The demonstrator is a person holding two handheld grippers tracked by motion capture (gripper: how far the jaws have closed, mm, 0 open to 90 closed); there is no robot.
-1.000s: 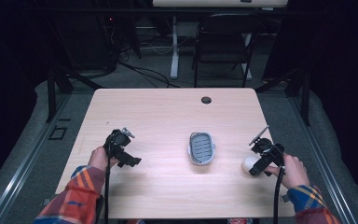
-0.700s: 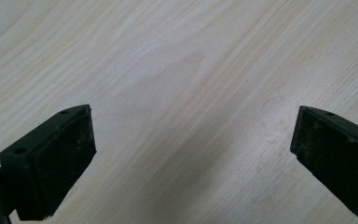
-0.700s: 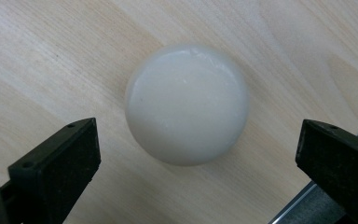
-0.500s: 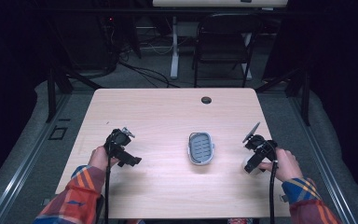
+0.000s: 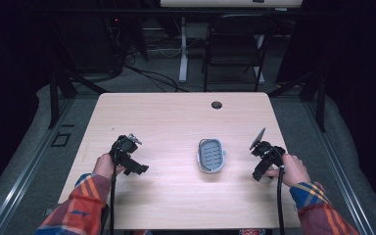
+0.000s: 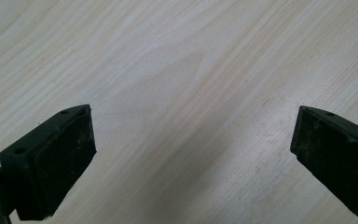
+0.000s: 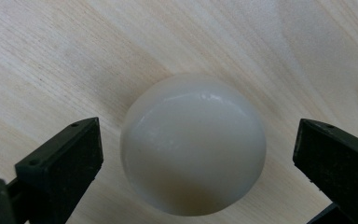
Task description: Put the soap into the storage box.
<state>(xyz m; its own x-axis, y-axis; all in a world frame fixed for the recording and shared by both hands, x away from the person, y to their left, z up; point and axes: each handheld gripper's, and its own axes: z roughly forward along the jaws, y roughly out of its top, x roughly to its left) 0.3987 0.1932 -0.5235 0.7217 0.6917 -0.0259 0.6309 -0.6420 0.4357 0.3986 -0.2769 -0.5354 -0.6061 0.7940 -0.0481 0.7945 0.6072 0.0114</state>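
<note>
my right gripper (image 7: 193, 154) has just been closing; its jaws straddle the white soap bar (image 7: 193, 149) on the table (image 7: 51, 56), not yet touching. it looks smooth, rounded, likely slippery, so i'd pinch across its widest middle. left gripper (image 6: 191, 154) gapes with nothing between

worktop (image 5: 176, 117): I saw pale wood grain, a dark round hole (image 5: 217, 105) near its far edge | soap dish (image 5: 210, 155): grey, ribbed, lay right of centre | beyond: I saw a black chair (image 5: 235, 54), cables (image 5: 152, 73) on grey floor
</note>
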